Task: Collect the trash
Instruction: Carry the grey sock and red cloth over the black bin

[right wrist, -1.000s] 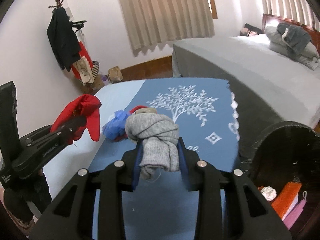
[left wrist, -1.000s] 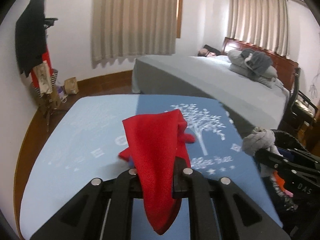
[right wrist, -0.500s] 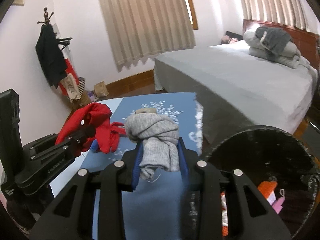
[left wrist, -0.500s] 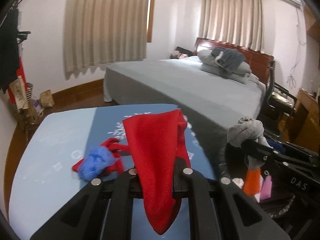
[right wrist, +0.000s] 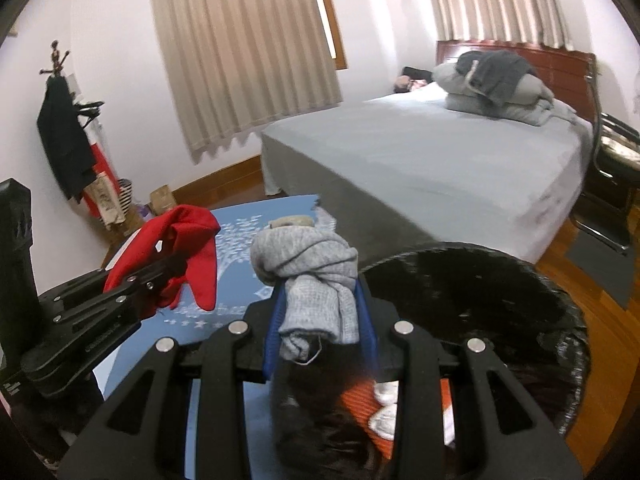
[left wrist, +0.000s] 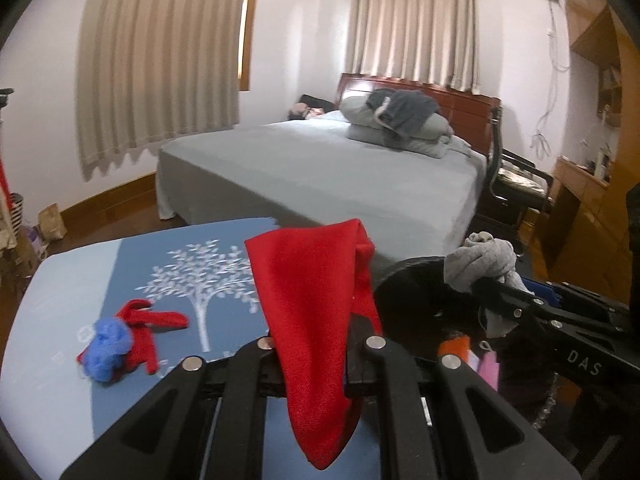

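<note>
My left gripper (left wrist: 314,344) is shut on a red cloth (left wrist: 316,304) that droops over its fingers above the blue table mat (left wrist: 192,280). In the right wrist view the same red cloth (right wrist: 188,248) hangs at the left. My right gripper (right wrist: 320,316) is shut on a knotted grey cloth (right wrist: 308,264), held over the near rim of a black round bin (right wrist: 500,288). The bin (left wrist: 416,300) holds orange and pink scraps. On the mat lie a blue wad (left wrist: 108,340) and a small red cloth (left wrist: 148,328).
A large bed with grey sheets (left wrist: 340,176) stands behind the table, folded bedding (left wrist: 400,124) on it. A black chair (left wrist: 516,184) and wooden cabinets (left wrist: 584,200) are at the right. A coat rack (right wrist: 64,136) stands by the left wall.
Both grippers swung to the right with their cloths still held. The black bin came into view under the grey cloth, and the blue wad and small red cloth slid to the left.
</note>
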